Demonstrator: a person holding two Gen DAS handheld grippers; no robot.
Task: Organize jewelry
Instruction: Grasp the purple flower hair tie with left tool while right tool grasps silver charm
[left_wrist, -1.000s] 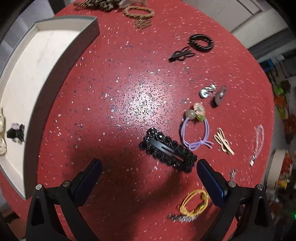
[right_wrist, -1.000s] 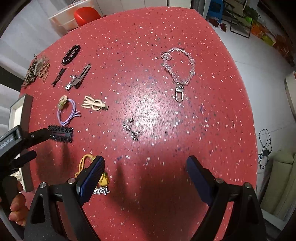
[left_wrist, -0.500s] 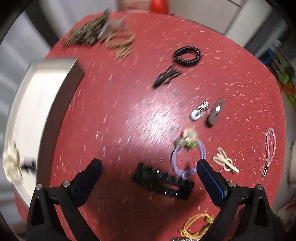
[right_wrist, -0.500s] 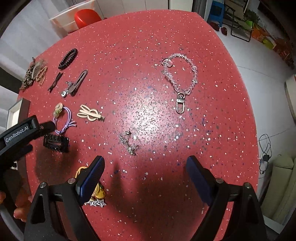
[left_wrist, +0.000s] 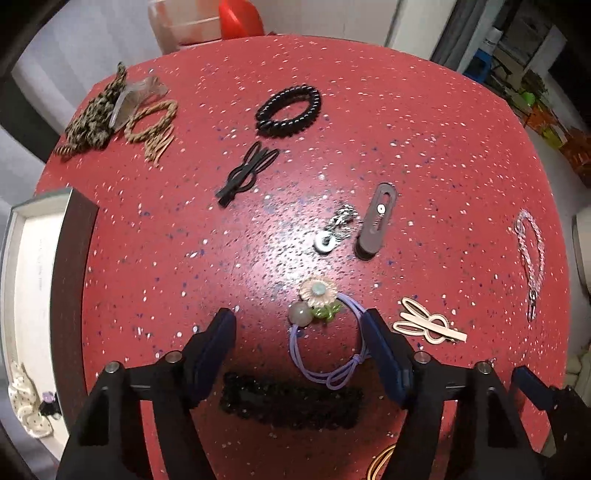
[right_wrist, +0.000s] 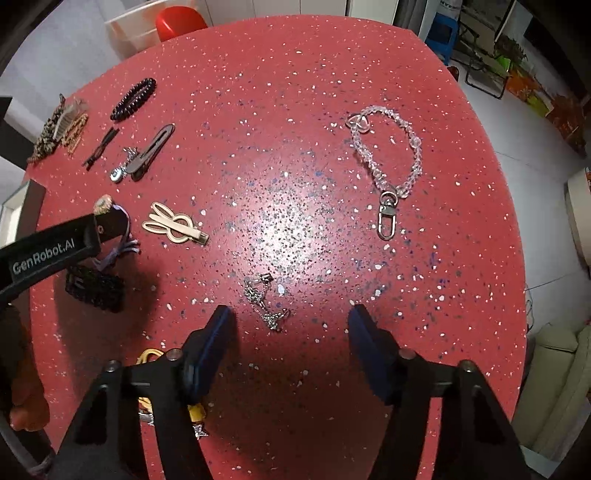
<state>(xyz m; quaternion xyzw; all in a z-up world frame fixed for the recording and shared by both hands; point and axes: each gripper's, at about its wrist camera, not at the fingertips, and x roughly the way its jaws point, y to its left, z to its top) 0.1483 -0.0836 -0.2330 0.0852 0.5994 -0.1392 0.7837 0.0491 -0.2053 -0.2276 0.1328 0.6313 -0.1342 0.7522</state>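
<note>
black hair clip (left_wrist: 291, 404): flat on red desk (left_wrist: 221, 258), low between the left gripper (left_wrist: 299, 339) fingers, not touched
purple hair tie (left_wrist: 328, 354): with flower charm, just beyond clip, right side against left gripper's right finger (left_wrist: 384, 362)
left gripper fingers: half wide, closing, clip and tie between them, no grip seen
silver chain (right_wrist: 264, 301): crumpled on desk between right gripper (right_wrist: 290, 332) fingers, near the tips
right gripper fingers: half wide, closing, pointing down, not touching chain
yellow tie (right_wrist: 147, 360): mostly hidden behind right gripper's left finger
beige rabbit clip (left_wrist: 428, 326): right of purple tie
clear bead bracelet (right_wrist: 388, 155): far right, with clasp
brown clip (left_wrist: 376, 221), silver charm (left_wrist: 336, 230): side by side mid desk
black bead bracelet (left_wrist: 290, 110), black pin (left_wrist: 247, 171): far side
tray (left_wrist: 70, 280): left desk edge, small items inside
</note>
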